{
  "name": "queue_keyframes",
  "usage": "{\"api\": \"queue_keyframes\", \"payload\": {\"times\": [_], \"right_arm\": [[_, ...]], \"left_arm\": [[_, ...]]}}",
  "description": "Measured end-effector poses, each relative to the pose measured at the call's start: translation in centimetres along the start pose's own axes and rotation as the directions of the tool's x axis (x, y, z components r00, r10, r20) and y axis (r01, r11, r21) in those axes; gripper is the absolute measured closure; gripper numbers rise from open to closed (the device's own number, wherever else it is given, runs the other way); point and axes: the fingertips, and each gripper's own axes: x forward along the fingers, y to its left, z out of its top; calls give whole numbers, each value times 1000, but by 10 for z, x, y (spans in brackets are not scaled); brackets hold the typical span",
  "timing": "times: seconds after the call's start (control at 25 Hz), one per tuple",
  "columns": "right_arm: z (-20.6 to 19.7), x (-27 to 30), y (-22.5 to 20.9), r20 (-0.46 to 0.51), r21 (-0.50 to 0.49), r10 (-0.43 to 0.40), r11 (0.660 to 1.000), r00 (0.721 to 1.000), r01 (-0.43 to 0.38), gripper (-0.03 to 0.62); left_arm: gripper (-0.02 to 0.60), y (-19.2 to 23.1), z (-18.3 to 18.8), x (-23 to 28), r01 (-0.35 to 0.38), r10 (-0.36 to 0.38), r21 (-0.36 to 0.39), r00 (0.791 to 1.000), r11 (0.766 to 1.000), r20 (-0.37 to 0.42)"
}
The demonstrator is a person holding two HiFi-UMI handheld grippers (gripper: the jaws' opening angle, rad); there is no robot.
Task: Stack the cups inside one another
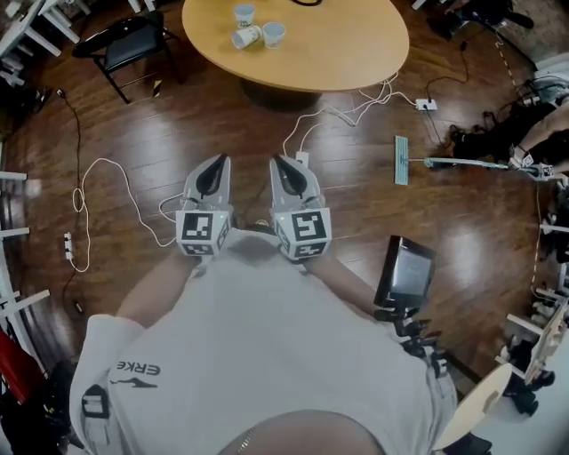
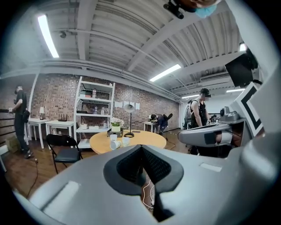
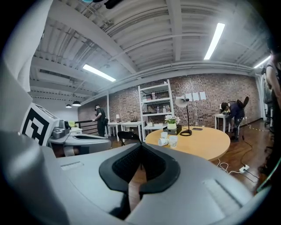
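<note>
Three small white cups stand far ahead on a round wooden table (image 1: 338,53). One cup (image 1: 244,15) is upright at the back, a second cup (image 1: 246,37) lies on its side, and a third cup (image 1: 274,34) is upright beside it. The same cups (image 2: 118,141) show small in the left gripper view, and as a cluster of cups (image 3: 167,139) in the right gripper view. My left gripper (image 1: 222,161) and right gripper (image 1: 277,161) are held side by side close to my chest, well short of the table. Both are shut with nothing between the jaws.
A black folding chair (image 1: 124,40) stands left of the table. White cables (image 1: 107,191) and a power strip (image 1: 426,104) lie on the wooden floor, with a flat mop (image 1: 400,160) to the right. A screen on a stand (image 1: 404,271) is near my right side. Other people stand about the room.
</note>
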Motion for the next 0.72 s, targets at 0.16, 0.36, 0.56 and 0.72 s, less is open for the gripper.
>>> {"api": "queue_keyframes", "payload": {"times": [0.16, 0.36, 0.56, 0.72], "right_arm": [[-2, 3, -11, -8, 14, -22, 1000, 1000, 23, 580], [1, 23, -15, -7, 16, -41, 999, 999, 41, 579], [8, 62, -30, -25, 0, -70, 998, 997, 70, 579], [12, 102, -39, -39, -12, -98, 995, 994, 98, 580]], "left_arm": [[580, -4, 4, 12, 23, -23, 7, 1000, 1000, -2], [580, 9, 4, 30, 44, -44, 7, 999, 999, -4], [580, 32, 8, 72, 73, -73, -20, 997, 997, 3], [580, 58, 14, 109, 105, -105, -33, 994, 994, 16]]}}
